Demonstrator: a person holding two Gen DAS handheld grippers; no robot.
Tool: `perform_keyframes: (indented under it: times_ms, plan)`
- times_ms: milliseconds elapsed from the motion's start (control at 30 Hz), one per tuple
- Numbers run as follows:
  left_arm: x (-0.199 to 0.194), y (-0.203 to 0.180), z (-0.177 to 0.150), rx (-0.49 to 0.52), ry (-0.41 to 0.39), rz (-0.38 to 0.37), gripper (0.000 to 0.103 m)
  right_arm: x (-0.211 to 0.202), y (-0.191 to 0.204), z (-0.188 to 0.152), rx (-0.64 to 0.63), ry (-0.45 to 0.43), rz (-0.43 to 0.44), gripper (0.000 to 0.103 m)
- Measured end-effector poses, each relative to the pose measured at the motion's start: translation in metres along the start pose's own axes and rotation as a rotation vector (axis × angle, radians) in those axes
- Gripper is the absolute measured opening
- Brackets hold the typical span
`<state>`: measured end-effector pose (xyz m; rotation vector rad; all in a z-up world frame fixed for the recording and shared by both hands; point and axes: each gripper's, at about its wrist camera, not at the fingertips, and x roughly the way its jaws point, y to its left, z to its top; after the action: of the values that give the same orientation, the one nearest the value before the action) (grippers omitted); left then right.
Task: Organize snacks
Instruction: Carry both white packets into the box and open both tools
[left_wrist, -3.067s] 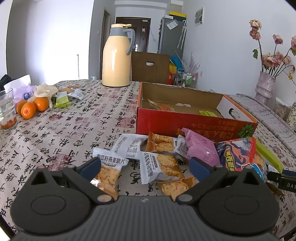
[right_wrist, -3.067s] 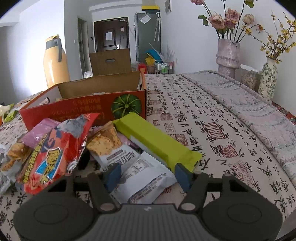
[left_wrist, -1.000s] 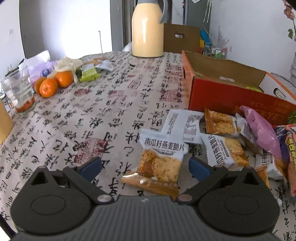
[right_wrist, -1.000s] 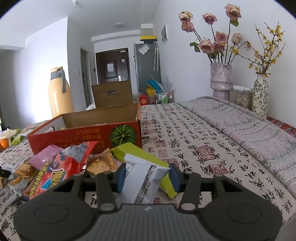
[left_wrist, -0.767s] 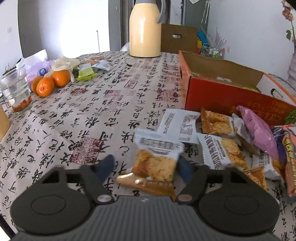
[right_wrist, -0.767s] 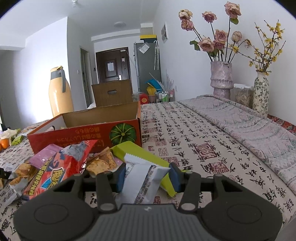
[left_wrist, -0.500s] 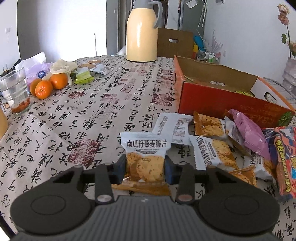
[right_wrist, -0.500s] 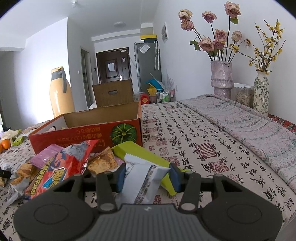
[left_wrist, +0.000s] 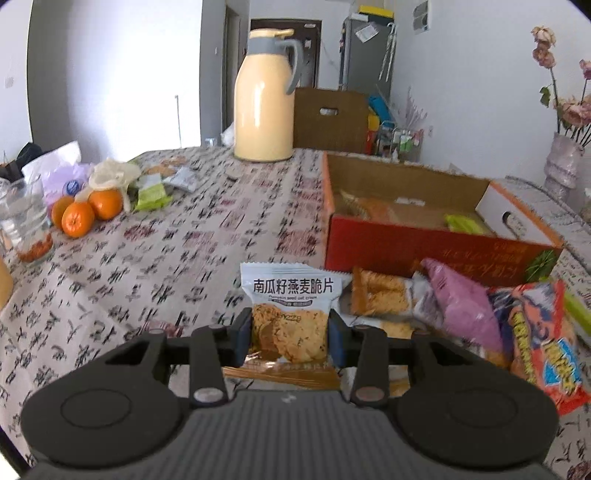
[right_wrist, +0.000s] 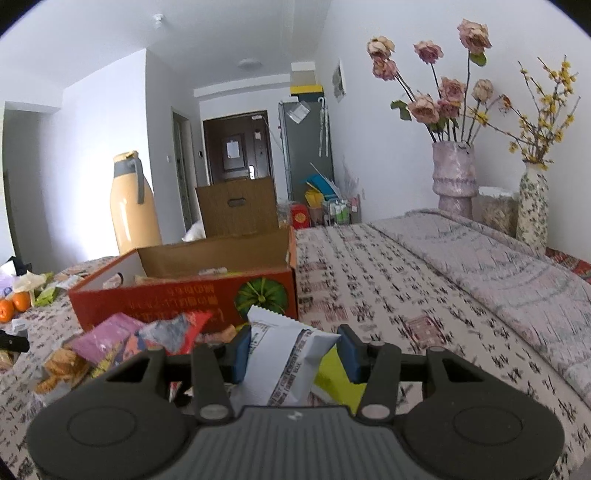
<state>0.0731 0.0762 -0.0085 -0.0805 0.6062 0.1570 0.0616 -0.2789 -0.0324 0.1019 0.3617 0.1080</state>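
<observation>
My left gripper (left_wrist: 290, 334) is shut on a white and orange oat crisp packet (left_wrist: 290, 310) and holds it upright above the table. My right gripper (right_wrist: 295, 350) is shut on a white snack packet (right_wrist: 286, 360), lifted above the pile. The red cardboard box (left_wrist: 436, 254) stands open ahead and to the right of the left gripper, with a few snacks inside; it also shows in the right wrist view (right_wrist: 184, 299). A pile of snack packets (left_wrist: 461, 314) lies in front of the box, among them a purple bag (right_wrist: 107, 341) and a green bar (right_wrist: 334, 382).
A cream thermos jug (left_wrist: 264, 103) stands at the back. Oranges (left_wrist: 86, 212), a glass (left_wrist: 27, 225) and wrappers lie at the far left. Flower vases (right_wrist: 456, 181) stand at the right, by a folded blanket (right_wrist: 498, 266). The table has a patterned cloth (left_wrist: 147, 258).
My left gripper closed on the oat crisp packet and lifted it off the table. My right gripper rose with its white packet, moving toward the box.
</observation>
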Motion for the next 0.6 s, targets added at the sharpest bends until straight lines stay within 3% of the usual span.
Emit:
perform_keyframes:
  times_ms: [600]
  plan:
    - [0.012, -0.061, 0.065, 0.073, -0.144, -0.084, 0.041, 0.053, 0.023, 0.063, -0.010, -0.114, 0.064, 0.047]
